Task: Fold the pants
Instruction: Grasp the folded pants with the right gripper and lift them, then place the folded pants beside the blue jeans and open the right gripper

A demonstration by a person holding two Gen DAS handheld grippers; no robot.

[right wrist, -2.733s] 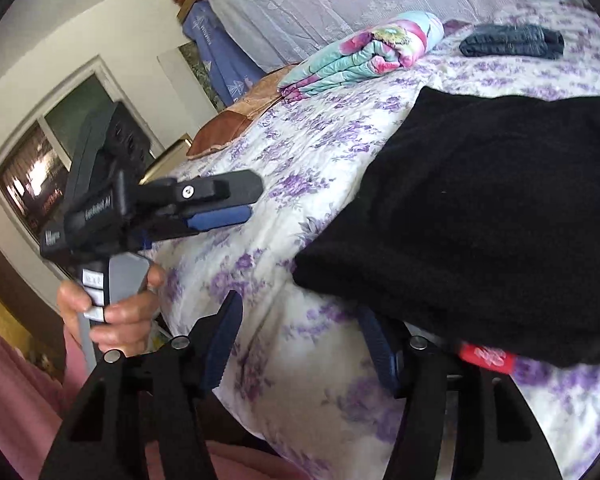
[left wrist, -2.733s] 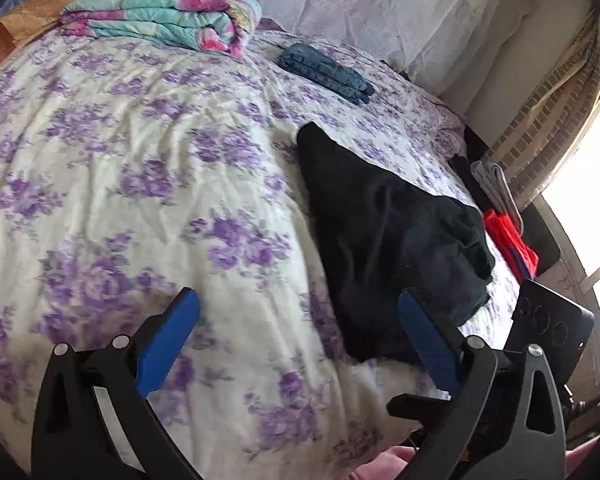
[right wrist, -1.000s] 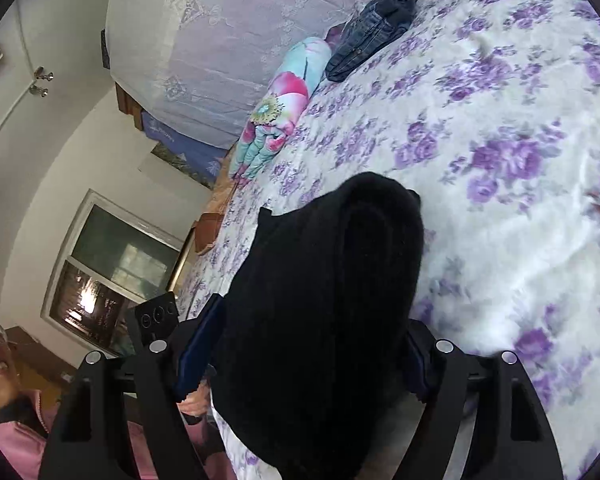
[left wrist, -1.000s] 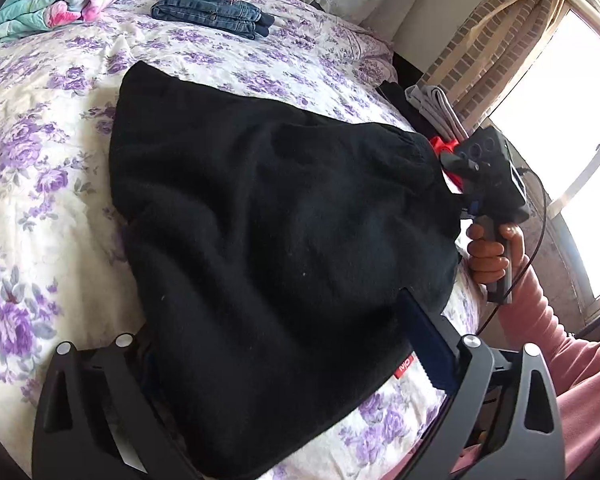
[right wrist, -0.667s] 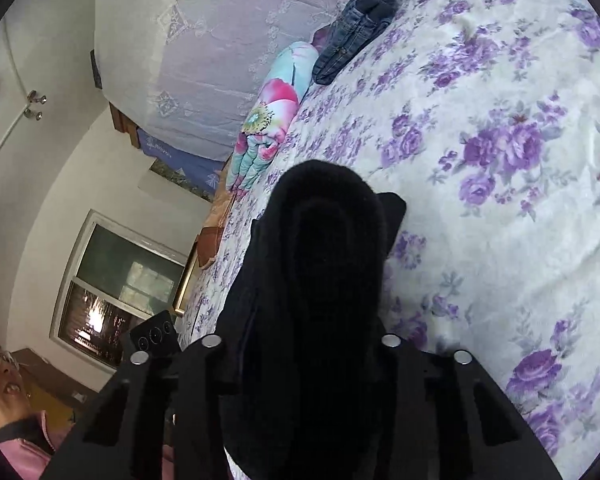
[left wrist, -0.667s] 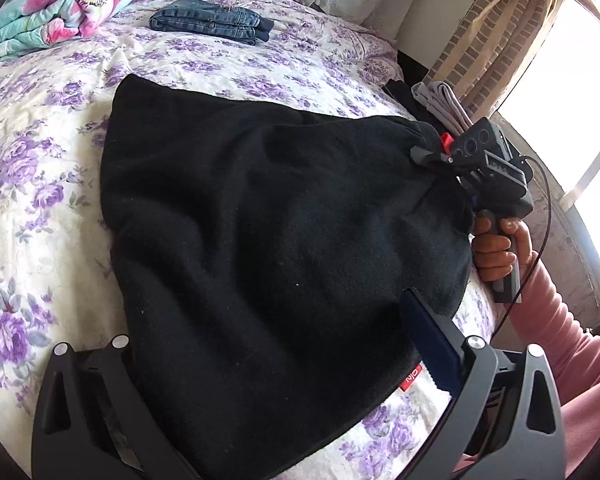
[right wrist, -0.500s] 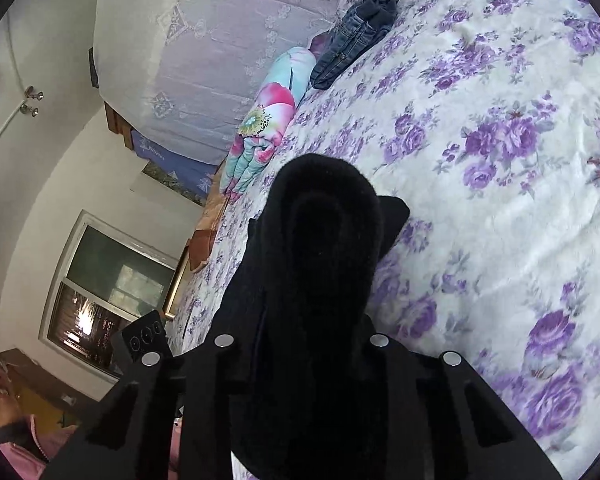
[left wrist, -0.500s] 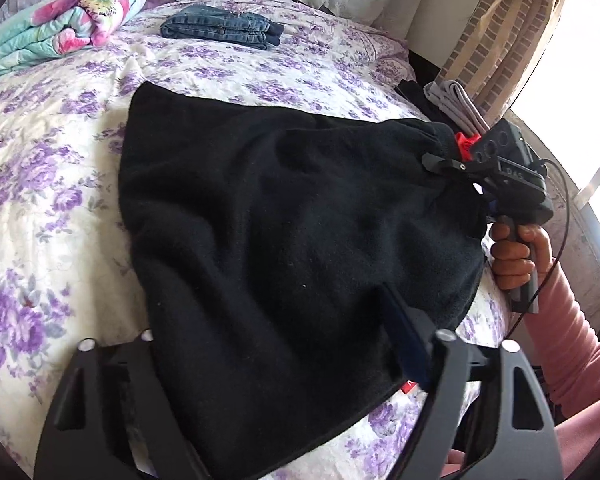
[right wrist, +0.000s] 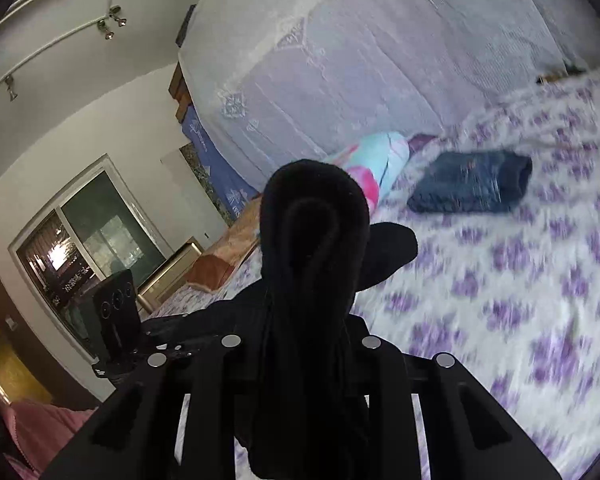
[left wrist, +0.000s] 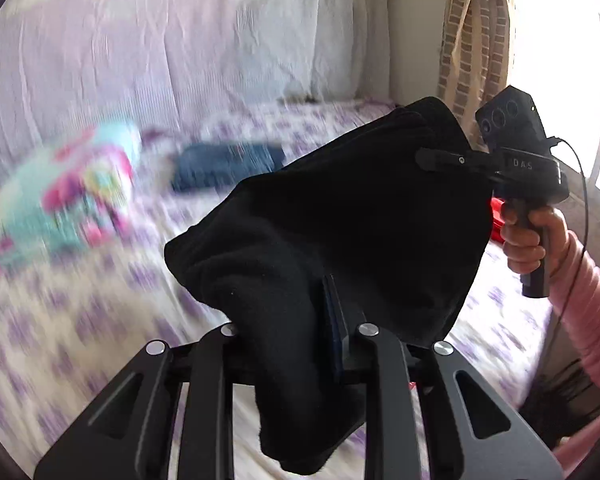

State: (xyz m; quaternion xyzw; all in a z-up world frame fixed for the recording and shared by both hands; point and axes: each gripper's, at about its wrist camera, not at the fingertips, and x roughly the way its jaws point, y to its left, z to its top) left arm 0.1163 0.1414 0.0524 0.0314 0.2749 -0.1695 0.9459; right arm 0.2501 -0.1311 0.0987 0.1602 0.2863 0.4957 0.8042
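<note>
The black fleece pants [left wrist: 340, 216] hang bunched in the air above the purple-flowered bedspread [left wrist: 80, 320], slung between both grippers. The left gripper [left wrist: 296, 332] has its jaws closing, nearly together, on a thick fold at 6 o'clock in its own view; the right gripper [left wrist: 440, 158], at 2 o'clock there, is likewise closing on the far corner. To do this lift well, keep both pinches firm and the two held corners level and apart, so the cloth hangs flat before it is laid down. Folded blue jeans [right wrist: 472, 186] lie well clear at 2 o'clock in the right wrist view.
</note>
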